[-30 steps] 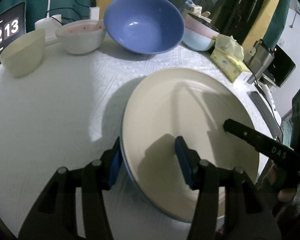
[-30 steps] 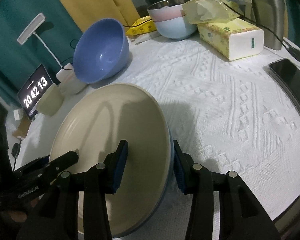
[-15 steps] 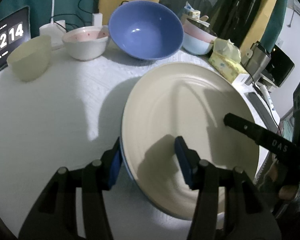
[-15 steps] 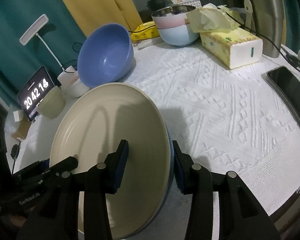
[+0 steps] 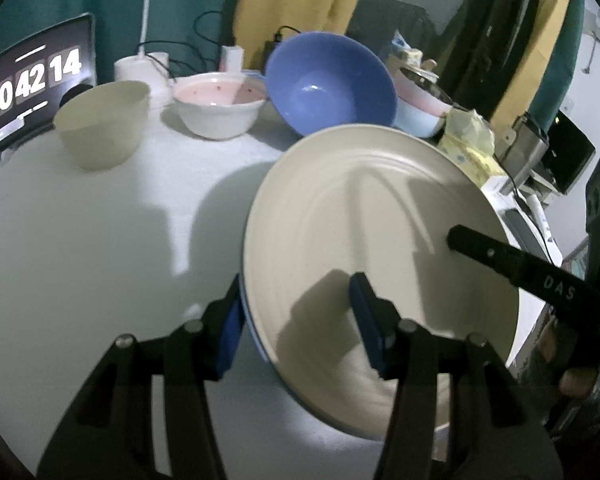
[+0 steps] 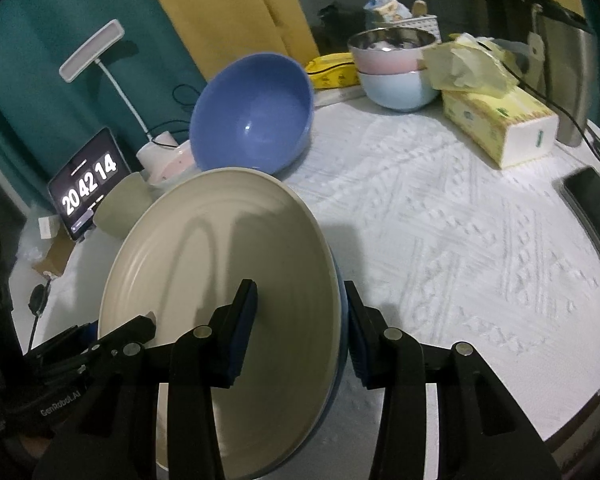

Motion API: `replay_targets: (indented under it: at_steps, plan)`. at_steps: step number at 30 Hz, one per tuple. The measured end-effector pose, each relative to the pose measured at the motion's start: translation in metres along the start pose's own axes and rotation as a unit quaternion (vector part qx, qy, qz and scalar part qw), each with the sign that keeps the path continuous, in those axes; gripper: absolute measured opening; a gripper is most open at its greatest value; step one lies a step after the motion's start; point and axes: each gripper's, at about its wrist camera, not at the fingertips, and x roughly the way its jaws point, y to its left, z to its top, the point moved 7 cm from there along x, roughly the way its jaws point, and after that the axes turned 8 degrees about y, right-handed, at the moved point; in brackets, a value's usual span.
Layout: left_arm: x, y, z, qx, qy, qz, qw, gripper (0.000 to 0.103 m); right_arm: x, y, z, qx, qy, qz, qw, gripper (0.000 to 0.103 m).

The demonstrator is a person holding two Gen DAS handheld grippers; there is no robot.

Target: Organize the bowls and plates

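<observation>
A large cream plate [image 5: 360, 208] with a blue underside is held off the table between both grippers, tilted. My left gripper [image 5: 296, 292] is shut on its left rim, one pad under the rim and one on the cream face. My right gripper [image 6: 300, 292] is shut on the opposite rim [image 6: 336, 280] in the same way; one of its fingers [image 5: 500, 258] shows in the left wrist view. Behind the plate stand a big blue bowl [image 5: 328, 80], a white bowl with a pink inside [image 5: 218, 104], a pale green bowl [image 5: 104, 120] and a pink bowl nested in a light blue one [image 6: 396, 68].
A white textured cloth [image 6: 460, 220] covers the round table. A yellow tissue box [image 6: 500, 124], a steel tumbler [image 6: 564, 80] and a dark phone [image 6: 592, 200] sit at the right. A clock screen [image 5: 32, 80] and a desk lamp [image 6: 92, 50] stand at the far left.
Both grippers have risen with the plate and carried it toward the bowls at the back. The plate's far rim now overlaps the blue bowl in both views. The grips are unchanged.
</observation>
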Motion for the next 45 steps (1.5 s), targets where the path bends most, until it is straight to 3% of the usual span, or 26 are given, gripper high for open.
replay_targets:
  at_steps: [22, 45]
  plan:
    - [-0.033, 0.105, 0.001, -0.075, -0.028, 0.035, 0.9962, 0.052, 0.046, 0.112, 0.020, -0.086, 0.032, 0.031, 0.995, 0.045]
    - [-0.032, 0.189, -0.014, -0.138, -0.017, 0.067, 0.9880, 0.052, 0.103, 0.182, 0.011, -0.141, 0.086, 0.047, 0.985, 0.045]
